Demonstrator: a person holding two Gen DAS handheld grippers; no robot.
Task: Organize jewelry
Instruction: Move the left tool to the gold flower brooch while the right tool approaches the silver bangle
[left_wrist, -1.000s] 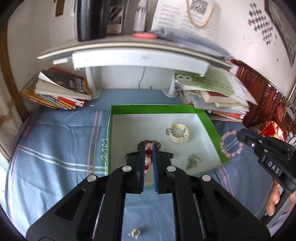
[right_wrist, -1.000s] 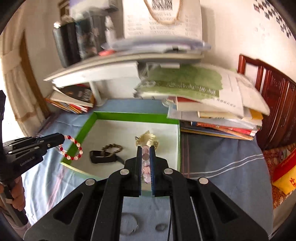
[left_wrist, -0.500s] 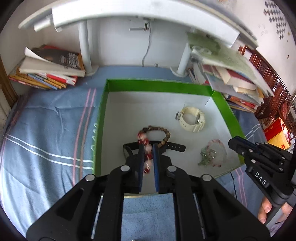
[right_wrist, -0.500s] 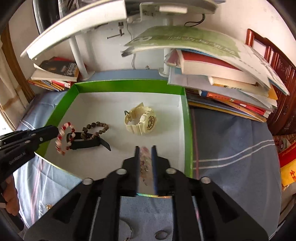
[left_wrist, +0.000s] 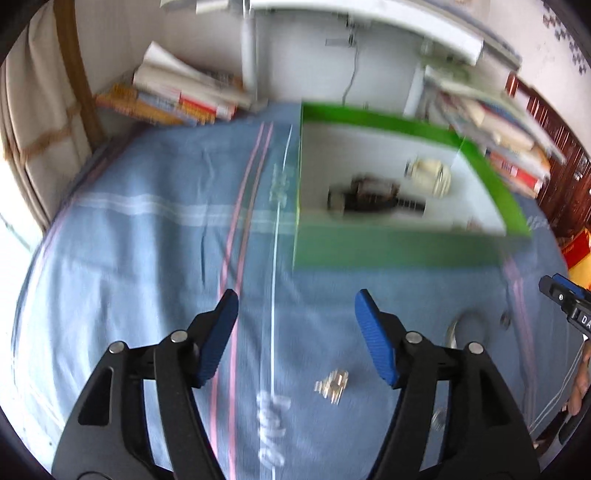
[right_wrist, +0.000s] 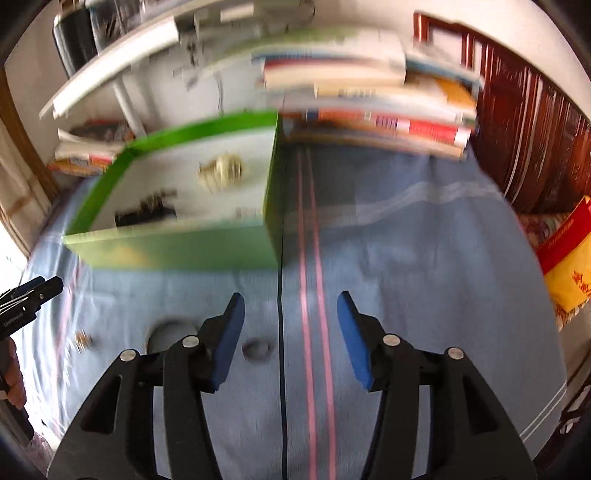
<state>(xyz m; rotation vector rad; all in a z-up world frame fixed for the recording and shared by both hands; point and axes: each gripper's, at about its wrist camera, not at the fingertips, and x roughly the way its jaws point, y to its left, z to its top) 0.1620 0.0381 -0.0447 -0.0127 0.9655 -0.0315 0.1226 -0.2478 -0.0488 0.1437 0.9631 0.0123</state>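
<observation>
The green box (left_wrist: 406, 247) stands on the blue striped cloth, with a cream watch (left_wrist: 430, 177) and a black strap with brown beads (left_wrist: 369, 195) blurred inside it. My left gripper (left_wrist: 295, 325) hangs over the cloth in front of the box. Its jaws are opening, with nothing between the pads. A small gold trinket (left_wrist: 332, 386) lies on the cloth below, near its right finger. My right gripper (right_wrist: 291, 321) is also in front of the box (right_wrist: 177, 247), opening and empty. A small ring (right_wrist: 258, 347) and a bangle (right_wrist: 170, 332) lie by its left finger.
Stacks of books (right_wrist: 388, 122) crowd the cloth behind and right of the box, under a white shelf (left_wrist: 369, 14). More books (left_wrist: 177, 96) lie at the back left. A dark wooden frame (right_wrist: 528, 122) and a yellow-red bag (right_wrist: 569, 273) stand at the right.
Both grippers were shut on bead bracelets over the box. Both now stand open and empty, drawn back and lower over the cloth in front of the box.
</observation>
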